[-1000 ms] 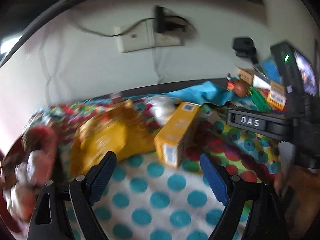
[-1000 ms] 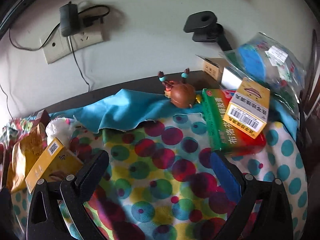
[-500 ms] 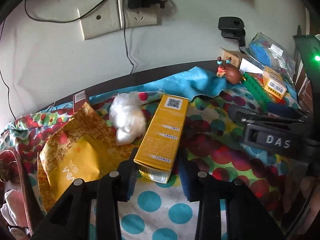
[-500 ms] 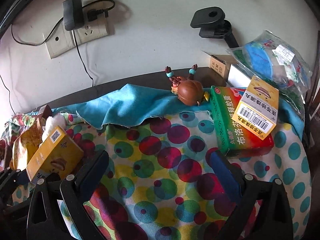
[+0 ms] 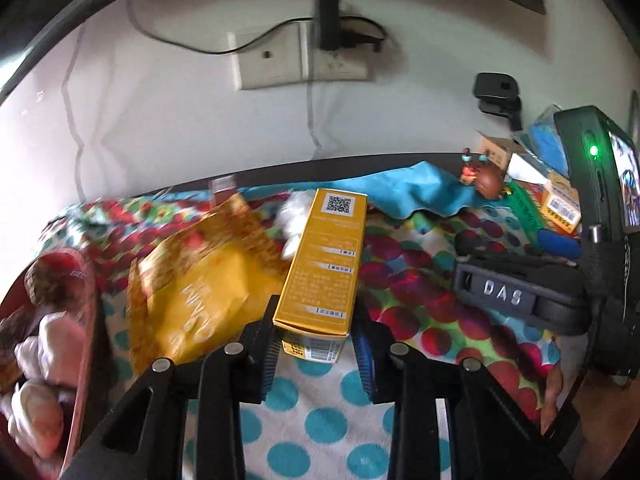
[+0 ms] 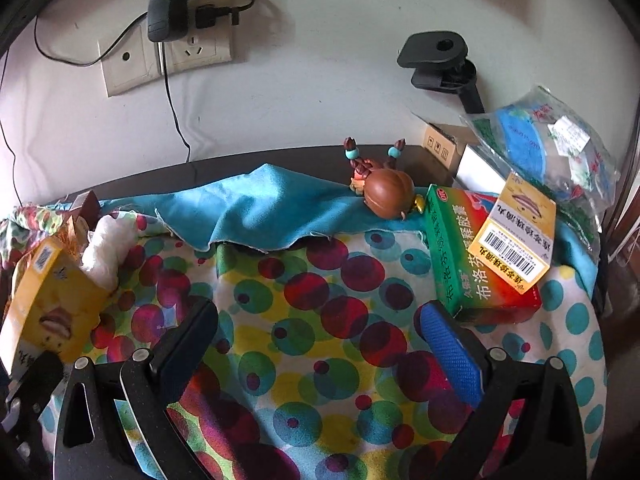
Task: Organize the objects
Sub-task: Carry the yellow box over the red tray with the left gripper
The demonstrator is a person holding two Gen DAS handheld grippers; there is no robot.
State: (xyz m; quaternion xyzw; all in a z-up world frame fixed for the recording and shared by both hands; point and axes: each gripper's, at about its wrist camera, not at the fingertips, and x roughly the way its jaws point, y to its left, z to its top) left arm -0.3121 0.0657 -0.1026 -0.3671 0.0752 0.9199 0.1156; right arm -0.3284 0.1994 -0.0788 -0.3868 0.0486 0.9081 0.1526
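Observation:
My left gripper [image 5: 316,356] is shut on the near end of a long yellow box [image 5: 326,264], which points away from me and looks raised off the cloth. The same yellow box [image 6: 48,304] shows at the left edge of the right wrist view. My right gripper [image 6: 316,344] is open and empty over the spotted cloth [image 6: 304,320]. To its right lie a green medicine box [image 6: 472,264] with a small yellow box [image 6: 516,232] on top, and a brown toy figure [image 6: 384,196].
A yellow snack bag [image 5: 196,280] and a white wad [image 5: 296,216] lie left of the held box. A red bowl with wrapped sweets [image 5: 44,340] sits at far left. A blue cloth [image 6: 256,208], cardboard boxes and a plastic bag [image 6: 548,144] line the back wall.
My left gripper moved onto the yellow box, closed on its near end and lifted it, turning it straighter. My right gripper stayed open and barely moved.

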